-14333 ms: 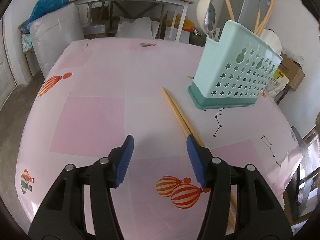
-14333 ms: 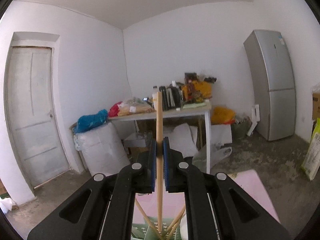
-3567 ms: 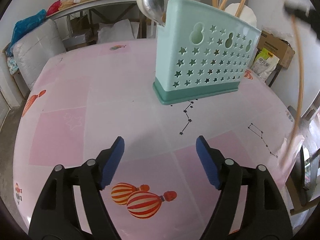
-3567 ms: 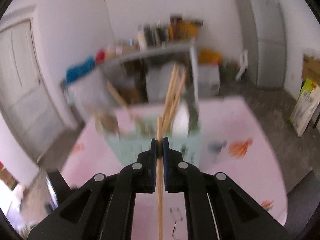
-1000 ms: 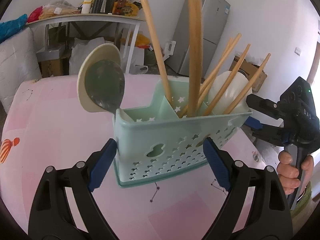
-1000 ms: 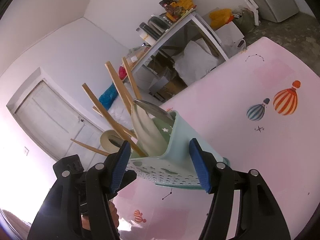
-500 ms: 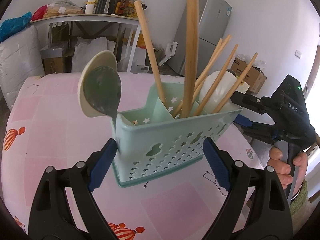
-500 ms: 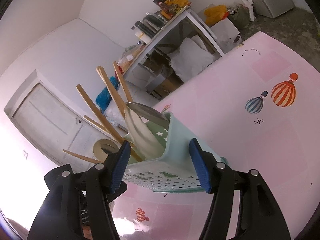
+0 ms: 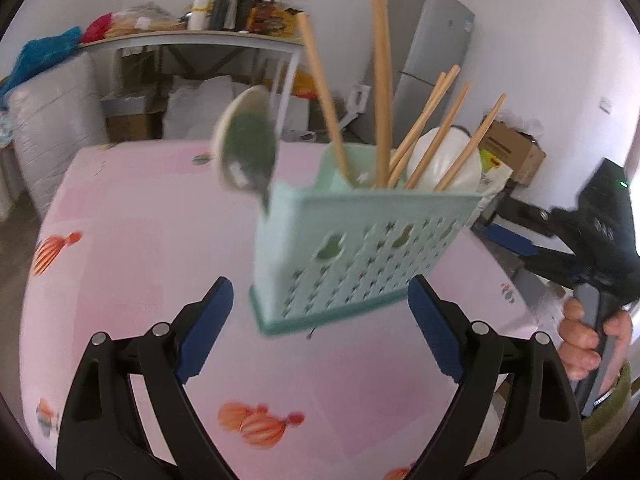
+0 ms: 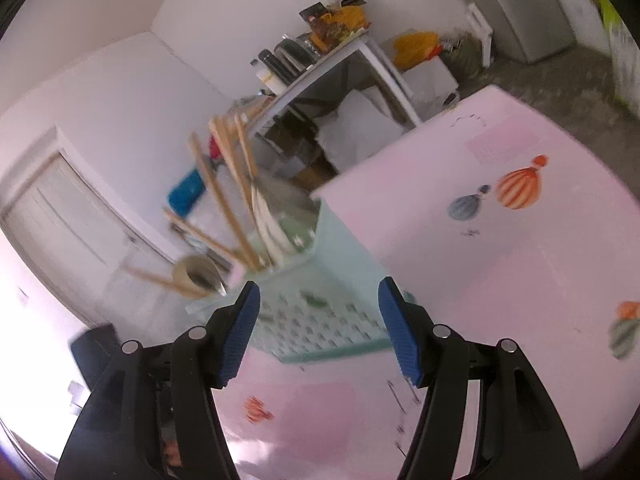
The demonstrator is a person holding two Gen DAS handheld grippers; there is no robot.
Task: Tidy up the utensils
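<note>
A mint green utensil caddy (image 9: 360,256) stands on the pink table (image 9: 140,264). It holds several wooden chopsticks (image 9: 382,92), a metal spoon (image 9: 250,160) and a white ladle (image 9: 448,160). My left gripper (image 9: 320,328) is open and empty, a little in front of the caddy. My right gripper (image 10: 320,332) is open and empty, with the caddy (image 10: 320,312) just beyond its fingertips. The right gripper, held in a hand, also shows at the right of the left wrist view (image 9: 516,236).
A white side table (image 9: 192,40) cluttered with bottles stands behind, with bags and boxes beneath it. A grey fridge (image 9: 424,60) and a cardboard box (image 9: 512,152) are at the back right. The table's right edge (image 9: 512,280) is near the caddy.
Both grippers have pulled back a little from the caddy, which now looks smaller and blurred. The caddy still holds all the utensils. Both grippers stay open.
</note>
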